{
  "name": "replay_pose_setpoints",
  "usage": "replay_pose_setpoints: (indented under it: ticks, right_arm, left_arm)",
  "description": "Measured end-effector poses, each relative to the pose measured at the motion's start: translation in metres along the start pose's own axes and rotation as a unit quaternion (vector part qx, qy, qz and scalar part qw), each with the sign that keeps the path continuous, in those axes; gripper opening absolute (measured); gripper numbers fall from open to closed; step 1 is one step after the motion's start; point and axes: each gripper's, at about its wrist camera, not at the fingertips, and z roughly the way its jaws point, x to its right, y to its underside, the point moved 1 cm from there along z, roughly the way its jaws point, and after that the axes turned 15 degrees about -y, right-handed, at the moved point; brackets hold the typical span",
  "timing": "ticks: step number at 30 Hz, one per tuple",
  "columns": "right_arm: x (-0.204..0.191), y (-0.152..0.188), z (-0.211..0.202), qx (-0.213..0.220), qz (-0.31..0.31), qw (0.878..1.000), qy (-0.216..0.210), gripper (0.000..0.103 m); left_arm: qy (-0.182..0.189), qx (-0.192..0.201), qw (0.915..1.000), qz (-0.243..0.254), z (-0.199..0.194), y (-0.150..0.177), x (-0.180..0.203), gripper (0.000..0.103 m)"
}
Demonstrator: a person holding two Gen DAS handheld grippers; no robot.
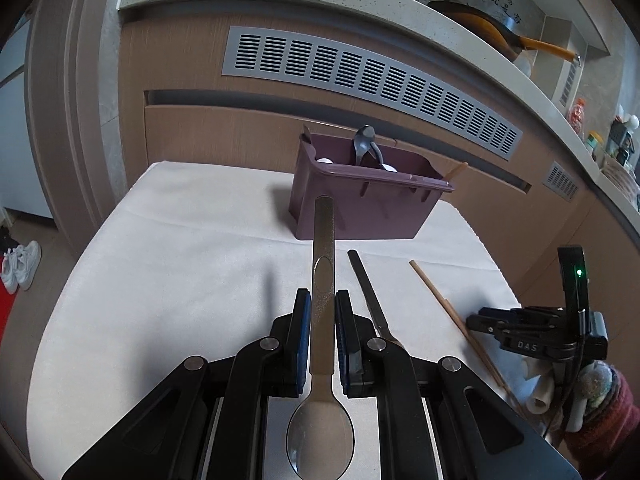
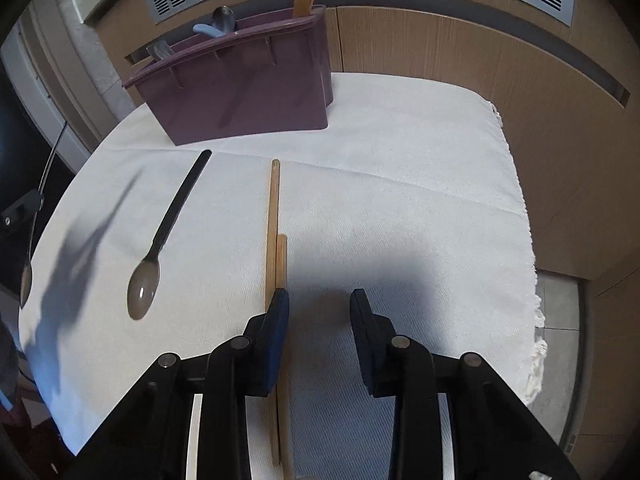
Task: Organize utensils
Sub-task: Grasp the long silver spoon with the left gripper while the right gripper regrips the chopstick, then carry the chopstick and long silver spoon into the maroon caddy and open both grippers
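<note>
Gripping a metal spoon [image 1: 323,320] by its handle, the left gripper [image 1: 322,312] holds it lifted above the worktop [image 1: 180,264], bowl toward the camera and handle tip pointing at the purple utensil holder [image 1: 360,208] on the far side. The right gripper [image 2: 319,312] hangs with its fingers [image 2: 362,320] spread and holding nothing, its left finger just beside a pair of wooden chopsticks [image 2: 274,216] lying on the white cloth.

The job looks partly done. The holder already carries several utensils: a dark spoon, a pale blue handle, a wooden handle at its right end and at least one more piece, though the exact count is hard to tell. Left to sort are three lots: the one spoon in the left fingers, one black-handled spoon [image 2: 168,236] lying left of the chopsticks, and the two chopsticks themselves. Nothing else loose shows on the cloth.
</note>
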Motion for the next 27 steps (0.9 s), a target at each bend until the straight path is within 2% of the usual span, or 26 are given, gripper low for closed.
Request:
replay_pose_setpoints:
  ticks: [5, 7, 9, 13, 18, 27]
  right_arm:
    - [-0.015, -0.004, -0.002, 0.010, -0.027, 0.999, -0.013, 0.022]
    - [-0.021, -0.003, -0.001, 0.006, -0.045, 0.999, 0.012, 0.014]
    - [-0.019, -0.003, 0.000, 0.005, -0.043, 0.999, 0.028, 0.014]
    - [-0.010, -0.004, 0.000, 0.002, -0.013, 1.000, 0.004, 0.014]
    - [-0.017, -0.004, 0.005, -0.005, -0.023, 1.000, 0.000, 0.014]
    - [-0.026, -0.020, 0.019, -0.013, -0.045, 0.999, 0.027, 0.014]
  left_arm:
    - [0.000, -0.006, 1.0000, 0.003, 0.001, 0.001, 0.001, 0.012]
    - [0.000, -0.013, 0.9999, 0.003, 0.003, 0.002, 0.002, 0.012]
    - [0.002, -0.018, 0.9998, 0.002, 0.005, 0.003, 0.002, 0.012]
    - [0.003, -0.028, 0.9996, 0.004, 0.009, 0.007, 0.005, 0.012]
    - [0.008, -0.039, 0.9992, 0.007, 0.013, 0.011, 0.009, 0.012]
    - [0.010, -0.053, 0.9985, 0.007, 0.018, 0.015, 0.013, 0.012]
